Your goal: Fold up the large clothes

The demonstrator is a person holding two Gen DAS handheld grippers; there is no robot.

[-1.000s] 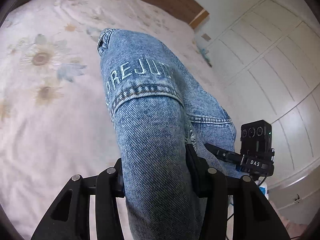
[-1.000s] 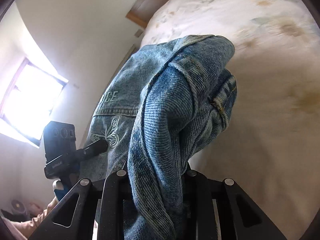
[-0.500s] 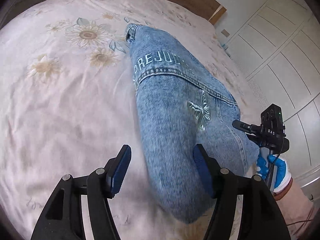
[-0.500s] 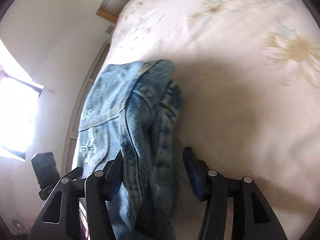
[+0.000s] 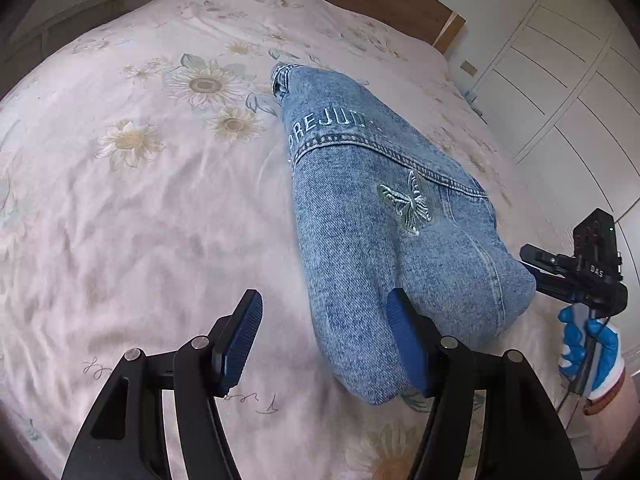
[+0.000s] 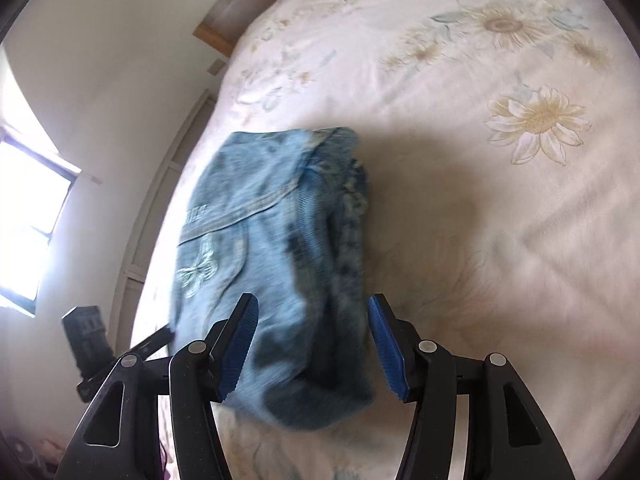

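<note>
A pair of acid-washed blue denim jeans (image 5: 384,216), folded into a thick oblong bundle with pale embroidered lettering and a stitched butterfly showing on top, is lying on the cream floral bedspread (image 5: 132,216). In the left wrist view it is running from upper centre down to lower right of centre; in the right wrist view the jeans (image 6: 276,264) are sitting left of centre and are blurred.

The left gripper (image 5: 326,344) is hanging over the near end with its blue-padded fingers (image 5: 240,340) spread apart and grasping nothing; the right pad is lying close against the bundle's edge, though I cannot tell whether it is touching. The right gripper (image 6: 312,350) is likewise spread wide, straddling the near end of the bundle without clamping it.

Judging by the fat rounded fold and stacked layers, this denim is likely handling as heavy, fairly stiff cloth that is springing open rather than creasing flat. It is neither fragile nor slippery. A pinch is probably working best through the doubled layers at the two near corners, or along the seamed edge, where the fabric is thickest.

No containers are showing in either view. White panelled wardrobe doors (image 5: 560,80) are filling the upper right of the left wrist view.
</note>
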